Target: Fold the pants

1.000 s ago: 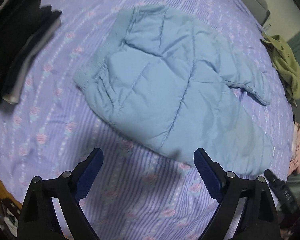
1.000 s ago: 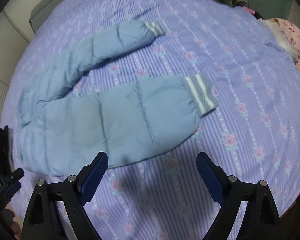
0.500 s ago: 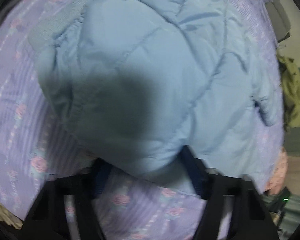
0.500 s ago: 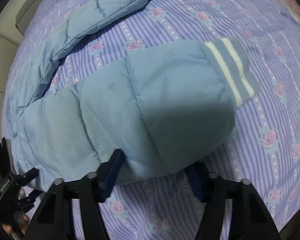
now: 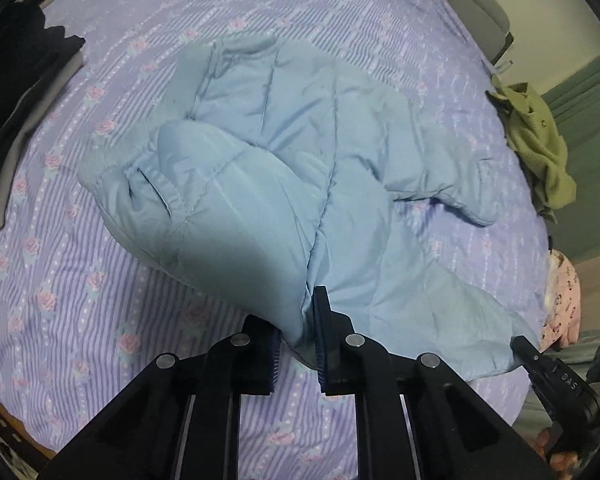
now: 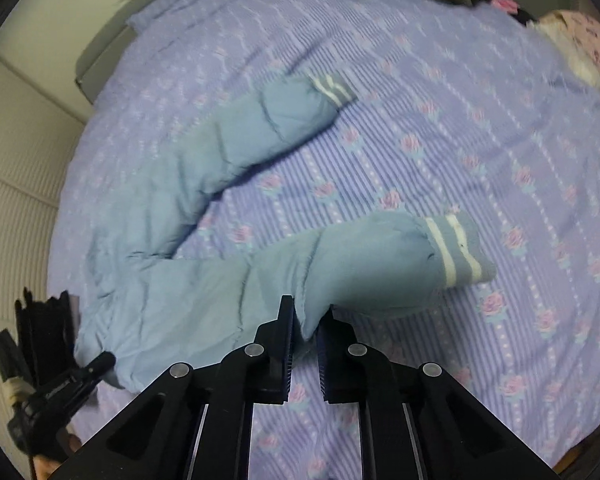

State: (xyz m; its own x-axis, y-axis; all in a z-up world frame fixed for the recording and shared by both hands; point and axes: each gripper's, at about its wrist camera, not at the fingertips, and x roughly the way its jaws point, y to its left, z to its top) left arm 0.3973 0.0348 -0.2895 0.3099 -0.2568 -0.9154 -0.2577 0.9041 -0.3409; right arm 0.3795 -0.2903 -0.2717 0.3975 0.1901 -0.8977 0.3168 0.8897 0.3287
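Pants edge now pinched inside both grippers

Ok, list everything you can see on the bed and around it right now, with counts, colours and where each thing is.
padded pants: one, light blue, spread across the middle of the bed; striped cuffs at the leg ends, near-side edge pinched up.
bedsheet: one, lilac striped with pink roses, under everything.
dark clothes stack: one pile, black with a pale layer, left edge of the left wrist view.
green garment: one, olive, crumpled at the bed's far right edge.
pink patterned fabric: one, pink, right edge below the green garment.
left claw: black with blue pads, shut on the pants near the waist end.
right claw: black with blue pads, shut on a pant leg.
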